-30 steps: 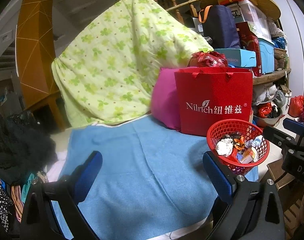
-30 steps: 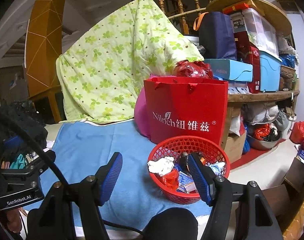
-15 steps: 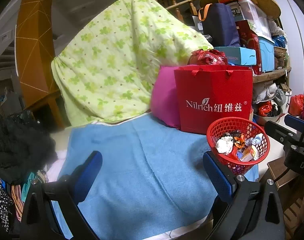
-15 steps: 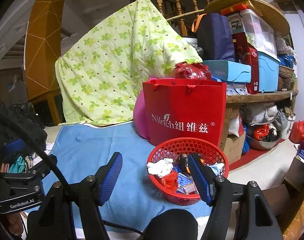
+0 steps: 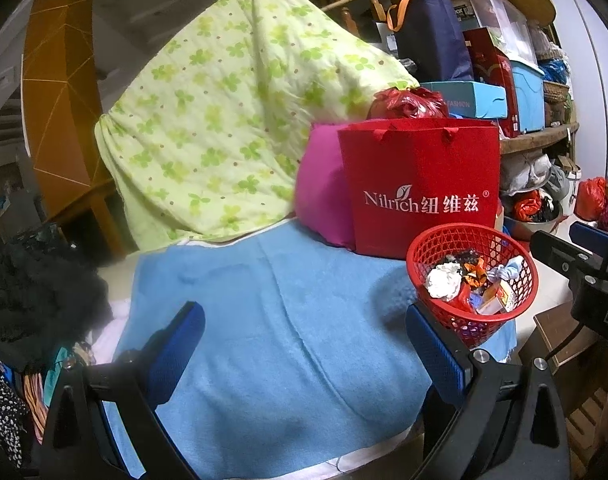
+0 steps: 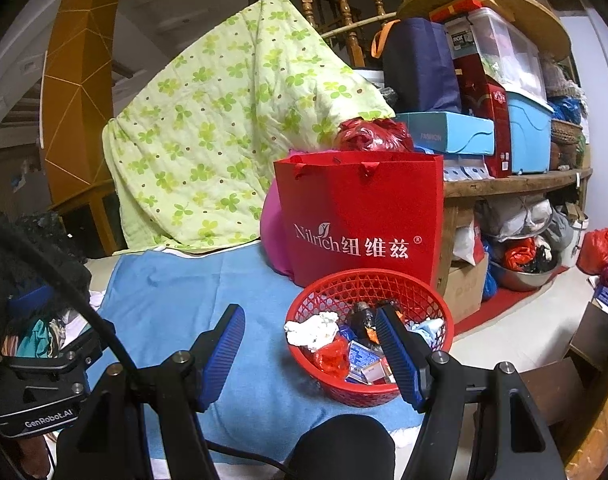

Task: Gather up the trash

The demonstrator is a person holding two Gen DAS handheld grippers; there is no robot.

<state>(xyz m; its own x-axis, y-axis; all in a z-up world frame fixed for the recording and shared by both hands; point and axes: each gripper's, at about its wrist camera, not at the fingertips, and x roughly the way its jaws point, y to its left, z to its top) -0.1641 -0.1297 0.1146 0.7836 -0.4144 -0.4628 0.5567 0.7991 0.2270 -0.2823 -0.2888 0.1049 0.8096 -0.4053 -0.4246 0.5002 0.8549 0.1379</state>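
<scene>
A pale green quilted cotton blanket [image 5: 223,128], printed with clover leaves and small brown dots, is seen draped in a broad slope over something hidden. Below it, one light blue terry towel [image 5: 271,328] with a nubbly weave is spread flat, creased in a few places. One stiff, glossy red paper gift bag [image 6: 364,220] stands upright at the towel's far edge; white lettering reading "Nilrich" with a leaf mark, Chinese characters and a registered sign is printed on it. A smooth magenta cushion [image 5: 322,192] leans just beside it, and one crinkled red plastic bag [image 6: 374,134] shows above its rim.

One round red plastic lattice basket [image 6: 344,292] sits on the towel directly in front of the gift bag; the collected trash is inside it: crumpled white tissue [image 6: 310,330], a red wrapper and small printed cartons, too jumbled to be counted.

The left gripper [image 5: 304,320] is held with its ribbed blue jaws wide apart, nothing between them. The right gripper [image 6: 310,328] has its jaws parted moderately and empty, above the basket's near rim. "GenRobot.AI" is printed on the left gripper's body.
</scene>
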